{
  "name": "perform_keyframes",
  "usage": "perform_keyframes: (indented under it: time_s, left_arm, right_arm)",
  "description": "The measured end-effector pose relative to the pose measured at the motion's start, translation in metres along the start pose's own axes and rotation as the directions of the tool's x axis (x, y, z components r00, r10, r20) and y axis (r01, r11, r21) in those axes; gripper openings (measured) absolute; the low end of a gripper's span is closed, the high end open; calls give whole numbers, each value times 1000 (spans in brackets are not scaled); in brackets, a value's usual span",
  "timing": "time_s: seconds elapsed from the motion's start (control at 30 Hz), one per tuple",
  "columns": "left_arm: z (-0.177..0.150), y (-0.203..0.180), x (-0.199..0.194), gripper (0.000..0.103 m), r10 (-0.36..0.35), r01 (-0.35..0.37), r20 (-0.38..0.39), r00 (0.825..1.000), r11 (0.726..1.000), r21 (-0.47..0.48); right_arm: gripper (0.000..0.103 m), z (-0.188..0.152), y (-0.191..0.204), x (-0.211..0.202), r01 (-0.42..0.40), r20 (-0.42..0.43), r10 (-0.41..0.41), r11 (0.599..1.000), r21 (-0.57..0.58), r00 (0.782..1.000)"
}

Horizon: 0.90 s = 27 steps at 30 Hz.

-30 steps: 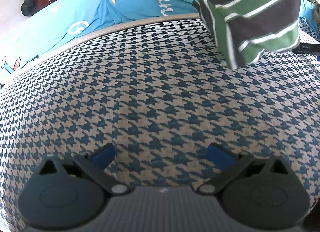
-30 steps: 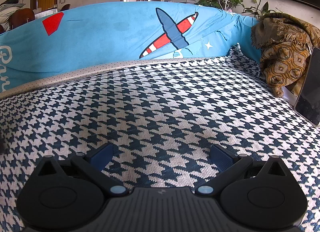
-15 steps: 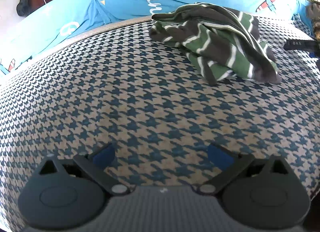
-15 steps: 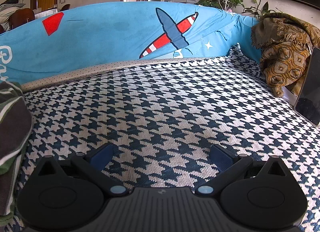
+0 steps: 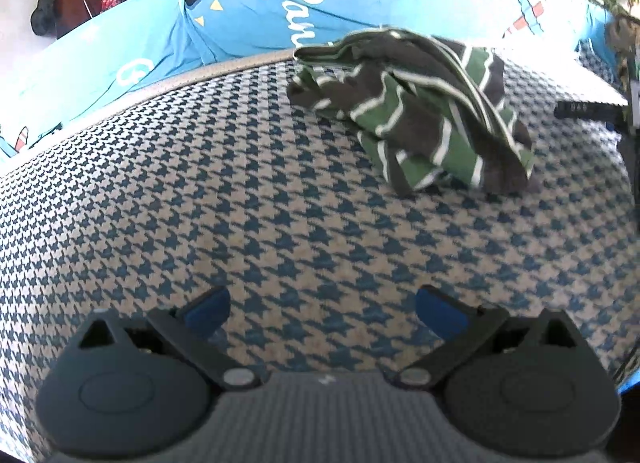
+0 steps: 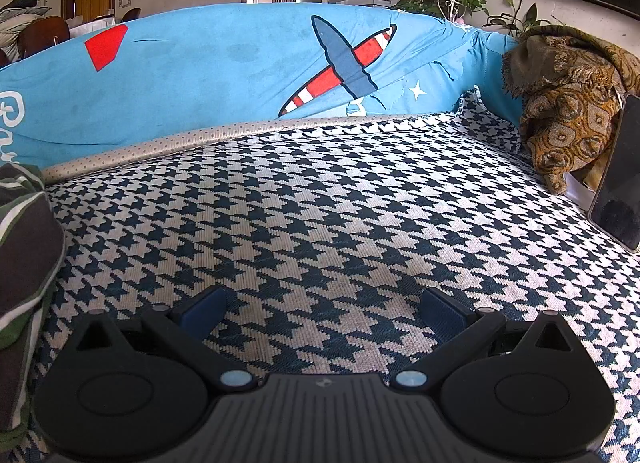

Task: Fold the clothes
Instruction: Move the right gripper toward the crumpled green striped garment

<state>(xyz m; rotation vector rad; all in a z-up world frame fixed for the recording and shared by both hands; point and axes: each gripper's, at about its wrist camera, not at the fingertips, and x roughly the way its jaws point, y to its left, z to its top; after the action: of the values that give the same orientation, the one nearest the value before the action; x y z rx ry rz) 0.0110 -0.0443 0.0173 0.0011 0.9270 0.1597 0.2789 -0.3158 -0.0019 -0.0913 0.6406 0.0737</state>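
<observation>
Striped shirt lies crumpled, its shape hidden; right view crops it.

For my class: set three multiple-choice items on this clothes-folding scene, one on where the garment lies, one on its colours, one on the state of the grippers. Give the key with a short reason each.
1. Where is the striped garment?
A. Hanging over the blue backrest
B. Lying on the houndstooth cover, near the backrest
C. Held in the left gripper

2. What colours is the garment?
A. Green and dark grey with thin white stripes
B. Red and yellow
C. Plain blue

3. How do the left gripper and right gripper stand?
A. Both shut on cloth
B. One shut, one open
C. Both open and empty

Key: 1 B, it lies crumpled on the cover, clear of both grippers. 2 A, the left wrist view shows those bands. 3 C, each view shows spread fingers with only the cover between them.
</observation>
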Motion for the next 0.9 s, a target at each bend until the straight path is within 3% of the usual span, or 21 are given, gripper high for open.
perform_keyframes:
  time_s: [0.43,0.73,0.9]
  left_arm:
    - [31,4,26,103,-23,23,-9,1000,1000,3]
    - [54,9,44,103,-1,1,11,1000,1000,-27]
    - [58,17,43,103,-1,2,19,1000,998,-66]
  right_arm:
    - [103,1,0,1,2,-2,-2,1000,1,1000]
    - [103,-11,9,-24,43,-60,-42,999,24,997]
    - [103,-9,12,-31,14,-104,-12,1000,23,995]
